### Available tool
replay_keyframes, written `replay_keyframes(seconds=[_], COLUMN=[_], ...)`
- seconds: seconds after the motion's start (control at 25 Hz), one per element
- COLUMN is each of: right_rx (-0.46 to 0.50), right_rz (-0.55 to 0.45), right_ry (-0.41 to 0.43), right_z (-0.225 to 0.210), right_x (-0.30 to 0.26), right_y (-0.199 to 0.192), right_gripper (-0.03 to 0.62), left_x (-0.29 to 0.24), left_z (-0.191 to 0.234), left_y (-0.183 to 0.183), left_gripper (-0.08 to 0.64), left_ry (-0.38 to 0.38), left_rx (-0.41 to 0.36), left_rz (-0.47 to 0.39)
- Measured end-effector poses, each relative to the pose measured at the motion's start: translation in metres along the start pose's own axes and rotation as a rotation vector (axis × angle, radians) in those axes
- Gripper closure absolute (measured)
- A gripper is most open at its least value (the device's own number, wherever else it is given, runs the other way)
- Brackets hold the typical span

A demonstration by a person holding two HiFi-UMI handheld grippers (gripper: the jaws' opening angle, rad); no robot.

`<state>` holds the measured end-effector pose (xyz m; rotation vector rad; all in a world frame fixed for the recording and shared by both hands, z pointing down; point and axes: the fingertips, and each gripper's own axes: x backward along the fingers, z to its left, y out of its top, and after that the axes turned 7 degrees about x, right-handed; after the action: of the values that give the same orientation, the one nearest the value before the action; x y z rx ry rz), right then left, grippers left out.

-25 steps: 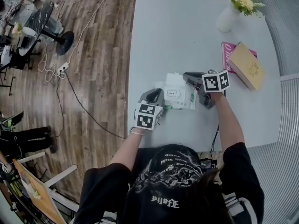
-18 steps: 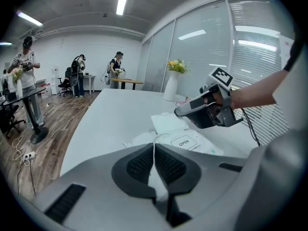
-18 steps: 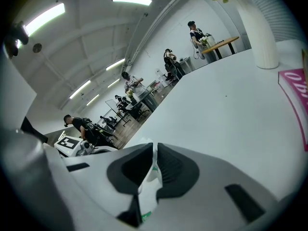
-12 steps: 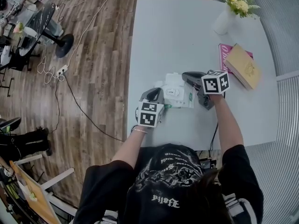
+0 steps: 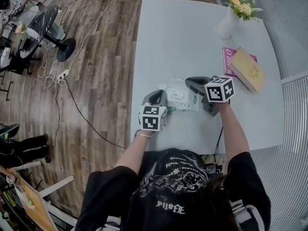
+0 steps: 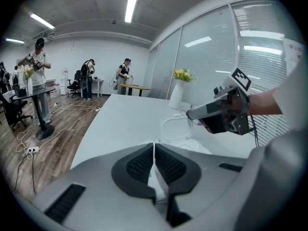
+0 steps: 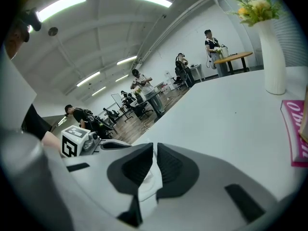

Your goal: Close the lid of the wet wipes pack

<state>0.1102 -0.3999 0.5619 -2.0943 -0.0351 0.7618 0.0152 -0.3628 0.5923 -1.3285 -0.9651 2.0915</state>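
Head view: we see the wipes pack [image 5: 190,103] lying flat near the front edge of the white table [image 5: 168,32], btwn our two tools. The left gripper [image 5: 164,103] meets its left end. The right gripper [image 5: 189,81] reaches over its far side.

Left gripper view: jaws nearly together, w/ a thin white-and-green edge of the pack pinched btwn the pads, so we're pinning the pack in place. Beyond them the lid [image 6: 175,129] stands up off the pack, clearly not shut, and the right gripper's tip is at its top corner.

Right gripper view: jaws narrow and have just been closing, w/ a white piece btwn them. We read that as the lid's edge, gripped, tho the view is tight.

Progress, as we judge it: pack steadied, lid caught, but nothing closed yet. Left to do: swing the lid down over the opening & press till it sits flat, then let go on both sides.
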Motion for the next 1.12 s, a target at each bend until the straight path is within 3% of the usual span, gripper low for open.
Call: replay_keyframes(seconds=[0.44,1.12], right_rx=[0.080,0.209], right_rz=[0.018,0.150], right_ry=[-0.049,-0.068], right_z=[0.018,0.043], right_x=[0.004,0.003], right_y=[-0.006,-0.032], right_gripper=[0.552,0.532], left_x=[0.021,0.036], left_z=[0.006,0.002], left_y=[-0.002,-0.006], left_gripper=[0.546,0.546], left_ry=[0.013,-0.066], left_rx=[0.026,0.039], left_rz=[-0.024,-0.028])
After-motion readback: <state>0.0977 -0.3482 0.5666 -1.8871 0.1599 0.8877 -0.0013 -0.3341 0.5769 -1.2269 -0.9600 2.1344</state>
